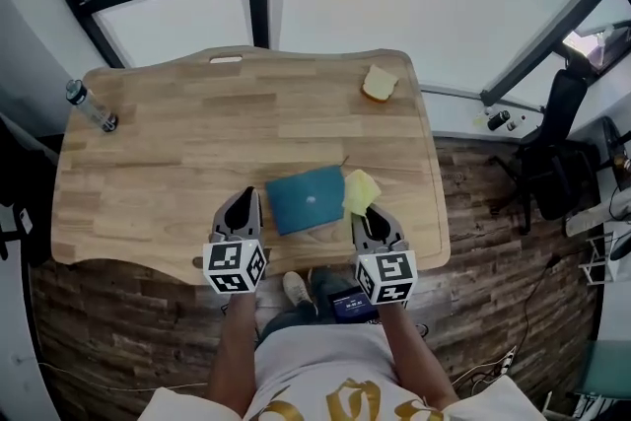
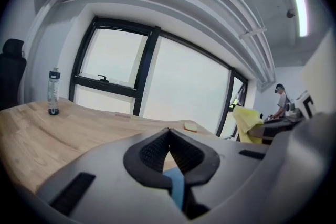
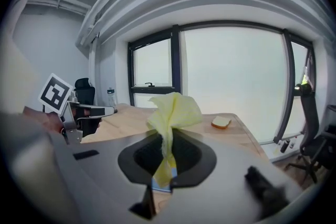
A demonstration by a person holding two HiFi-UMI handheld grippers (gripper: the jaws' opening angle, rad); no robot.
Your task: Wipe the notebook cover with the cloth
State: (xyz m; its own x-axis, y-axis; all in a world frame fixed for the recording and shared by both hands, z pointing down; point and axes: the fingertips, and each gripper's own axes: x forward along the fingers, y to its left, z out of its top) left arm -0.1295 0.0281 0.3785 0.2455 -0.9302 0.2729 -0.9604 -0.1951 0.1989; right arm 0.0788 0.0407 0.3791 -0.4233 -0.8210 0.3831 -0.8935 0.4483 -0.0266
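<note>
The blue notebook point(image 1: 308, 199) lies flat on the table point(image 1: 177, 163), near its front edge. Just right of the notebook, the right tool point(image 1: 365, 215) clamps the yellow cloth point(image 1: 359, 190), which bunches up at the notebook's right edge. Just left of the notebook, the left tool point(image 1: 245, 202) has its jaws pressed together, holding nothing.

Nothing is reading as words or numbers here. The marker cube point(image 1: 235, 266) at the back of the left gripper point(image 1: 245, 197) and the one point(image 1: 386, 276) on the right gripper point(image 1: 367, 215) are showing only black-and-white square patterns (codes, not letters). The bottle point(image 1: 91, 105), far ahead-left of the left gripper, is showing a label too small to read. The shirt point(image 1: 325, 380) behind both grippers is showing gold curls, illegible.
</note>
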